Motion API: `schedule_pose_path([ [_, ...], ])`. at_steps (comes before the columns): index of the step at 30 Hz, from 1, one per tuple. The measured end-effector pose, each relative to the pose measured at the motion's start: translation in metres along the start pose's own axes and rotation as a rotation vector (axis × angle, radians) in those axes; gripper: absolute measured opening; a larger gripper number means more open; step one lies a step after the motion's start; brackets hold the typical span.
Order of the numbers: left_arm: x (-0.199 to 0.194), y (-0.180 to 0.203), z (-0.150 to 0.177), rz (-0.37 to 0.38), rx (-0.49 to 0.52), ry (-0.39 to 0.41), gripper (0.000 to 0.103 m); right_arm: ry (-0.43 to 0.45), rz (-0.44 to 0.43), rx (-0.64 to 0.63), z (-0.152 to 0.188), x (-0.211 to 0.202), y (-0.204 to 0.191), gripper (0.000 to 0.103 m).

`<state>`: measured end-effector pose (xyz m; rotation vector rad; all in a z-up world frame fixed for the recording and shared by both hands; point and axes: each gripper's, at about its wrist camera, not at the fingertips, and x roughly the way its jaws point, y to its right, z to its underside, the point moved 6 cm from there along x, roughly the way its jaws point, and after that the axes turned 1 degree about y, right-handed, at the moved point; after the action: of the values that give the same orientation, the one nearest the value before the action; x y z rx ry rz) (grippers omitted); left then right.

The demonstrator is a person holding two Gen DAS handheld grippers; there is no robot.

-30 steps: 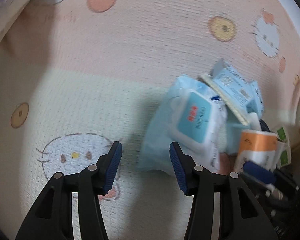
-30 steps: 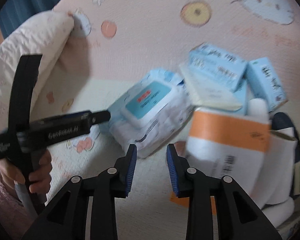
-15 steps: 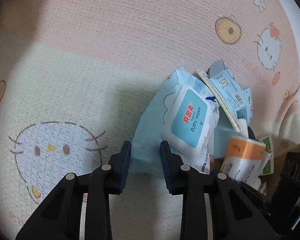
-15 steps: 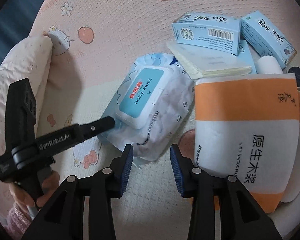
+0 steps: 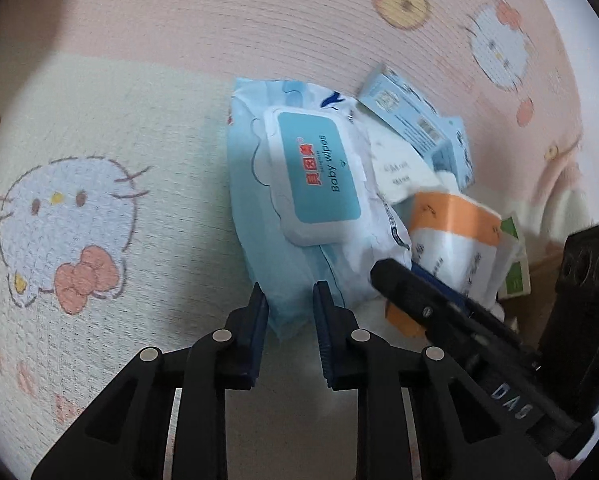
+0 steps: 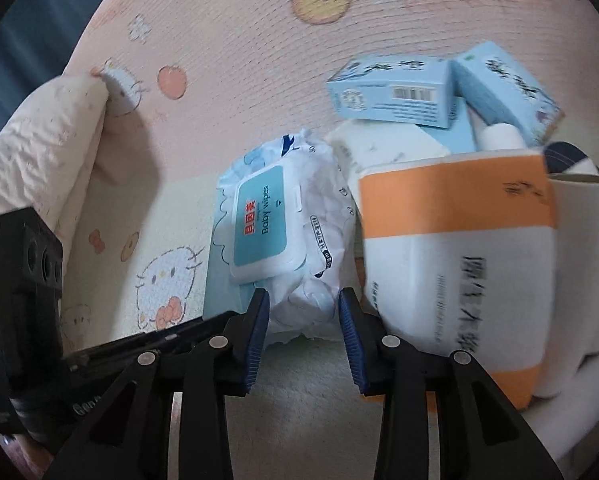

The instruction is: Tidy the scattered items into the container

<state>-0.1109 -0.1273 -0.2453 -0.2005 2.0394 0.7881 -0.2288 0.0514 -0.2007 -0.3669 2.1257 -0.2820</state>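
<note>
The baby wipes pack (image 5: pixel 315 188) lies on the cartoon-print mat (image 5: pixel 99 128), at the left edge of a heap with the orange-banded tissue pack (image 6: pixel 455 248) touching its right side and blue boxes (image 6: pixel 395 94) behind it. The left claw (image 5: pixel 289 320) is nearly closed, pinching the pack's thin near corner flap. The right claw (image 6: pixel 303 320) stands half open around the crinkled near end, not yet squeezing. The pack looks soft, full and fairly heavy, with slippery film; a grip on the bulk beside the rigid lid seems safer than the flap alone.
</note>
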Motion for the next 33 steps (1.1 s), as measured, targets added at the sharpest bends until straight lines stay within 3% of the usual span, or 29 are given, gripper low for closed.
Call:
schedule_pose_path([
  [8,-0.006,0.003,-0.008,-0.005,0.078,-0.043,0.029,0.009,0.045,-0.006,0.004,-0.019,-0.004,0.034],
  [11,-0.021,-0.006,-0.021,-0.062,0.129,0.023,0.047,0.005,0.103,-0.057,0.011,-0.020,-0.008,0.034],
  [14,-0.032,-0.015,-0.044,-0.092,0.146,0.077,0.049,-0.012,0.154,-0.131,0.021,-0.020,-0.015,0.034],
  [17,-0.029,-0.019,-0.071,-0.048,0.171,0.073,0.052,-0.048,0.212,-0.200,0.032,-0.015,-0.021,0.034],
  [21,-0.013,-0.019,-0.104,-0.073,0.232,0.089,0.052,-0.069,0.235,-0.255,0.033,-0.005,-0.027,0.024],
  [25,0.004,-0.005,-0.129,-0.014,0.284,0.089,0.052,-0.089,0.216,-0.205,0.025,0.002,-0.022,0.024],
  [30,0.030,0.004,-0.146,-0.005,0.336,0.042,0.052,-0.101,0.189,-0.203,0.016,0.011,-0.022,0.024],
  [33,0.044,0.010,-0.142,-0.007,0.400,-0.028,0.034,-0.093,0.174,-0.211,0.016,0.012,-0.022,0.024],
])
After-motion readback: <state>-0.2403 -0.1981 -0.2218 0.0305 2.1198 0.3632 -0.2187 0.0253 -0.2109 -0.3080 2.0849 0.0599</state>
